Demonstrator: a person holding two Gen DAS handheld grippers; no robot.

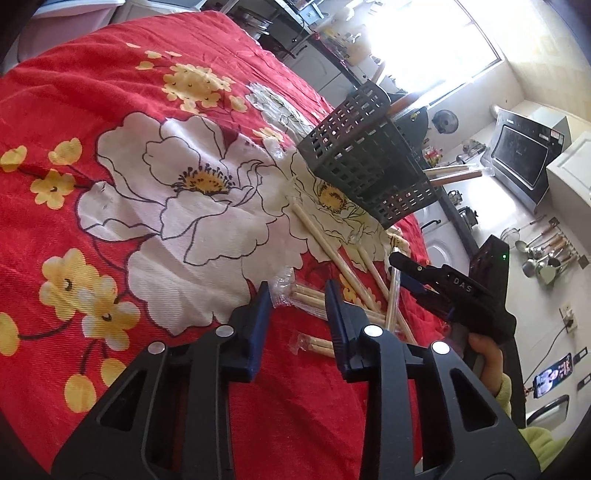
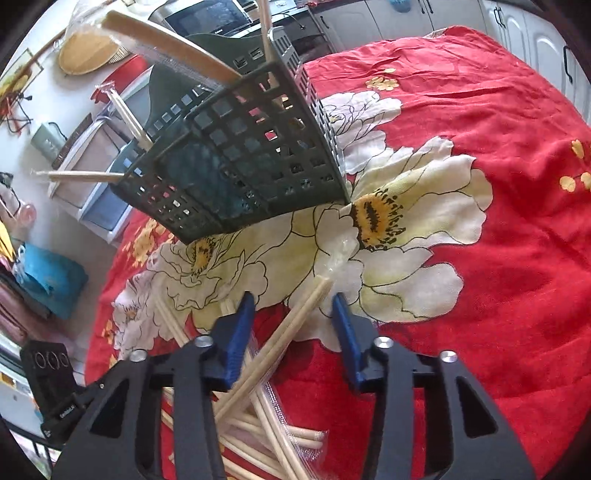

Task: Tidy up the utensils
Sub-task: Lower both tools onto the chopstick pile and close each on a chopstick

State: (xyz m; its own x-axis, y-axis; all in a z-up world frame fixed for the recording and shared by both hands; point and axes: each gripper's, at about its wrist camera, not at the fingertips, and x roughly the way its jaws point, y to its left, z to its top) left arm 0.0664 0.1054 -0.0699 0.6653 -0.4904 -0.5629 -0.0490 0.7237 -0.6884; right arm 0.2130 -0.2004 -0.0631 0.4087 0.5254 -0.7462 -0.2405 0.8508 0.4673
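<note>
A big red cloth (image 1: 110, 110) with white and yellow flowers covered the whole table. Around it was a kitchen. A bright window (image 1: 443, 40) let in lots of light. A dark oven (image 1: 524, 155) with a glass door sat on the counter, and spoons and ladles (image 1: 546, 258) hung on the wall below it. White cupboards (image 2: 517, 22) stood past the far edge of the table.

A dark green basket (image 1: 365, 155) full of square holes stood on the cloth, near the middle of the table. Some wooden sticks (image 2: 173, 48) already poked out of its top.

The chopsticks (image 2: 280, 325) lay in a messy pile on the cloth, in front of the basket. Many were in clear plastic wrappers.

The left gripper (image 1: 297, 295) had blue pads. Its jaws stood a little apart, with wrapped chopstick ends between them. I could not tell if the pads squeezed them.

The right gripper (image 2: 293, 302) was over the pile too. One pair of chopsticks ran between its blue pads, close to the left pad and away from the other one, so it did not hold them. A hand (image 1: 484, 354) in a light green sleeve held that tool.

The letters "DAS" (image 1: 461, 284) were printed on the right gripper's black body. Other writing was too small to read.
</note>
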